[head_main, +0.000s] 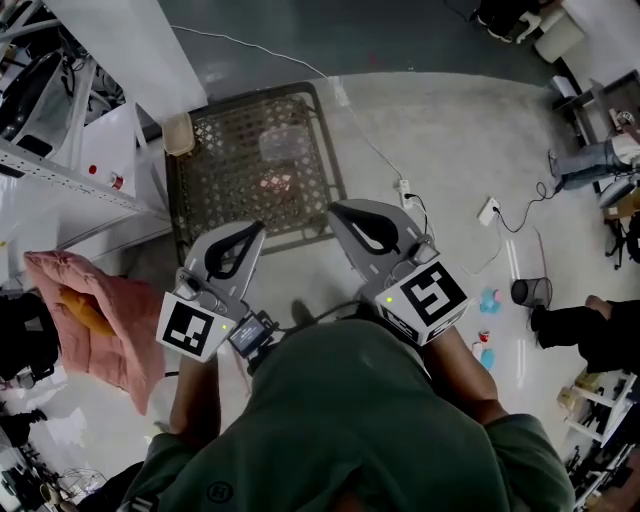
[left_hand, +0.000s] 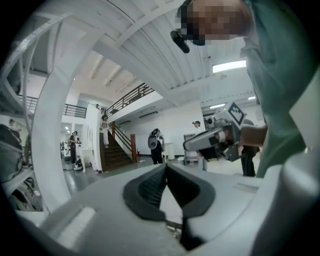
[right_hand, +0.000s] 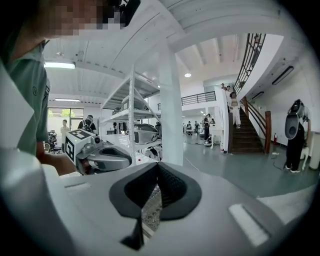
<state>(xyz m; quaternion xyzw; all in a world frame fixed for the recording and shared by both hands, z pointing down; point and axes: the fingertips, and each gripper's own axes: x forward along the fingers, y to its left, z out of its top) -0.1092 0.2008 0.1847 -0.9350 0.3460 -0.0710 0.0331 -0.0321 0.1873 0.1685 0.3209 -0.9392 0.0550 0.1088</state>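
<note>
basket (head_main: 322, 160) of wire on the floor, beneath both tongs
left gripper (head_main: 255, 229) and right gripper (head_main: 336, 210) hover side by side over its near rim, each with jaws together on nothing.

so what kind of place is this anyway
Most likely a big indoor workshop or lab hall, not a home: a bare concrete floor with a power strip lying on it, tall white metal shelves, and a staircase up to a railed upper level.
</note>
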